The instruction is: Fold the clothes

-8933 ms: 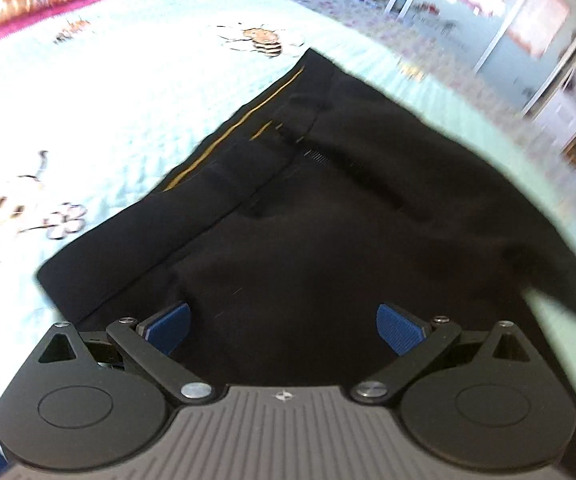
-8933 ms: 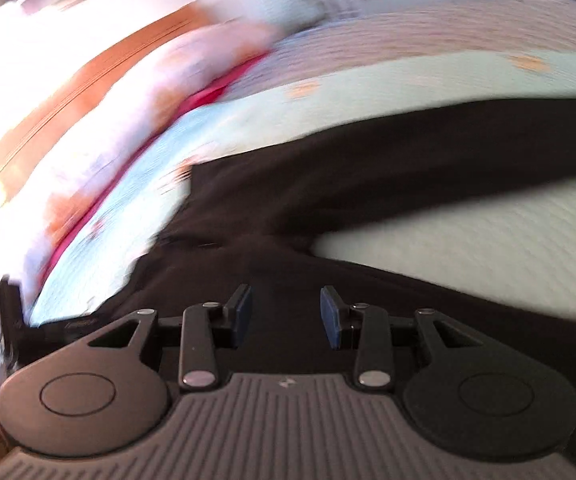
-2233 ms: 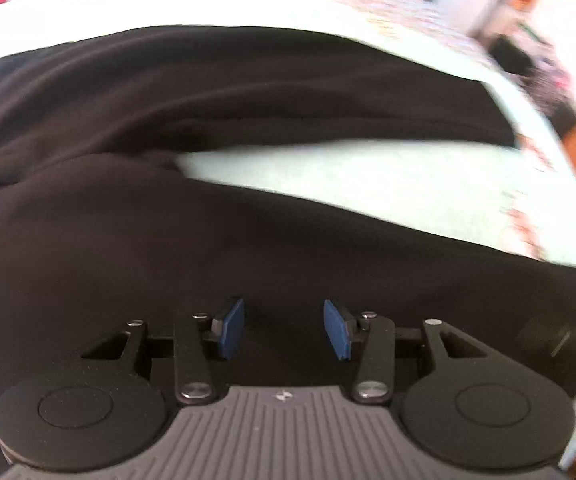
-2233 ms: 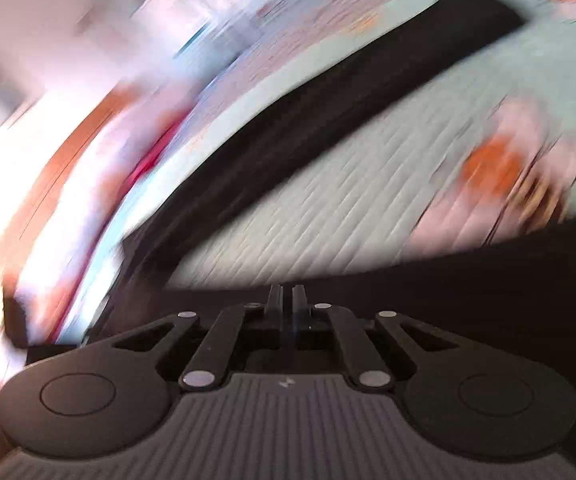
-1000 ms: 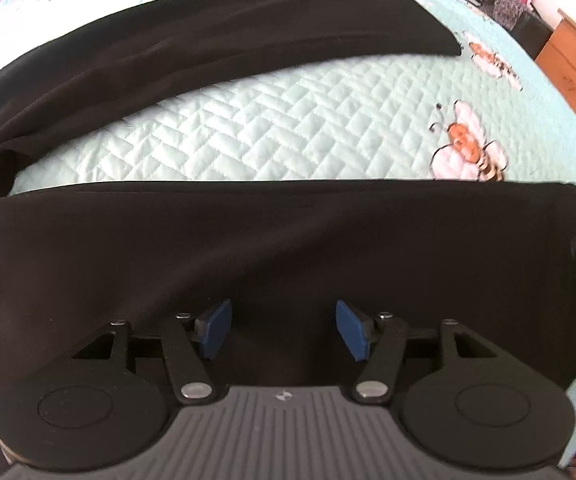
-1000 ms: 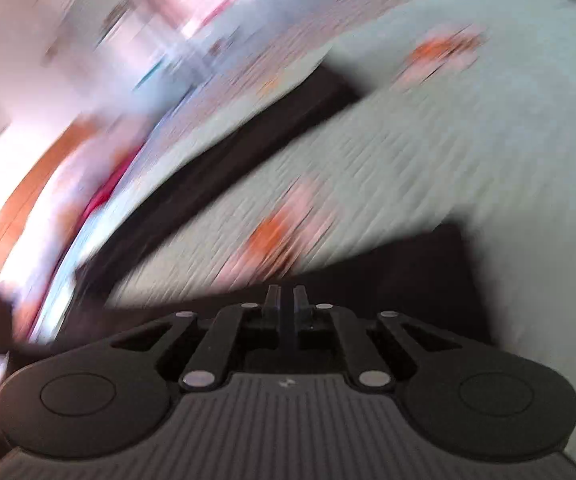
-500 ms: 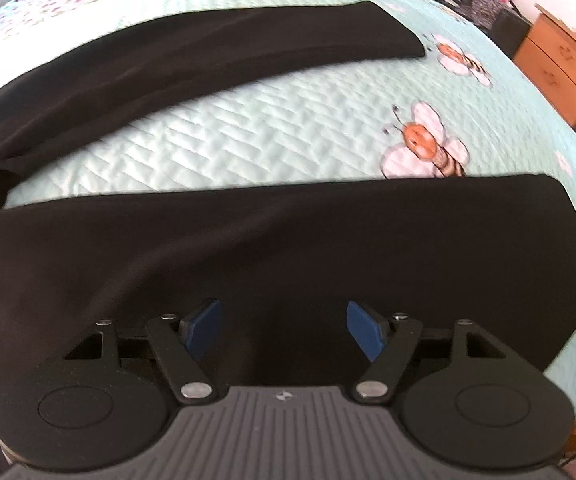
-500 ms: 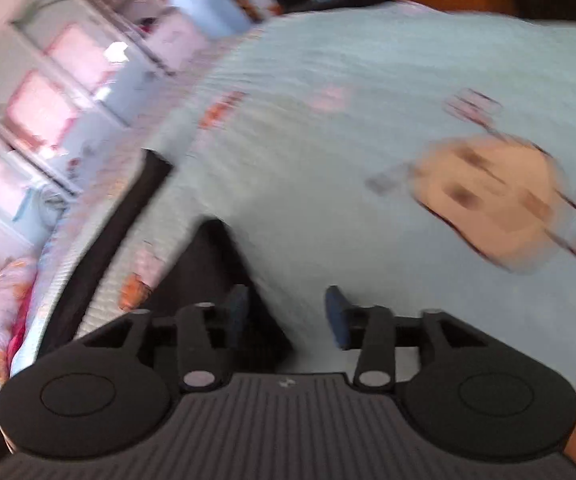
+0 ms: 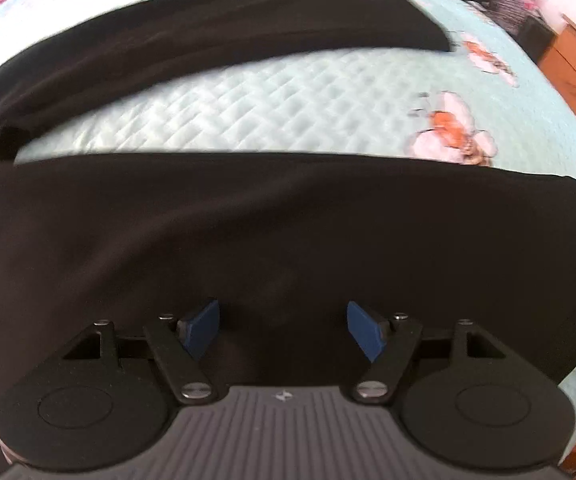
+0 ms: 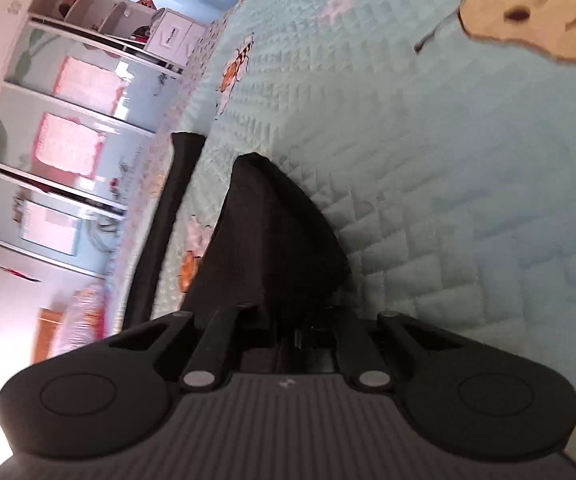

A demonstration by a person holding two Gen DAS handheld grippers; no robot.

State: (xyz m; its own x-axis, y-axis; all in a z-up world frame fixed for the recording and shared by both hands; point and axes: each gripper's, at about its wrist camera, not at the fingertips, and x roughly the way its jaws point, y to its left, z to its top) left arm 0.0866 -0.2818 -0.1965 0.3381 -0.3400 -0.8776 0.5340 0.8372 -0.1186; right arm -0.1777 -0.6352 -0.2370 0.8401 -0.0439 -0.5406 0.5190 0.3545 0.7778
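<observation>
Now the black trousers (image 9: 272,240) lie spread across the bed (image 9: 288,116), filling the lower half of the left view. The right tongs (image 10: 307,320) have just closed, grasping a leg's hem corner, while the left tongs (image 9: 284,330) hang released over the cloth. Likely next: carry that leg across onto the other in the upper frame, keeping the pinch firm.

Left wrist view steeply down, close over black trousers (image 9: 288,220); right view rolled, low along bedspread (image 10: 447,200), sharing both
</observation>
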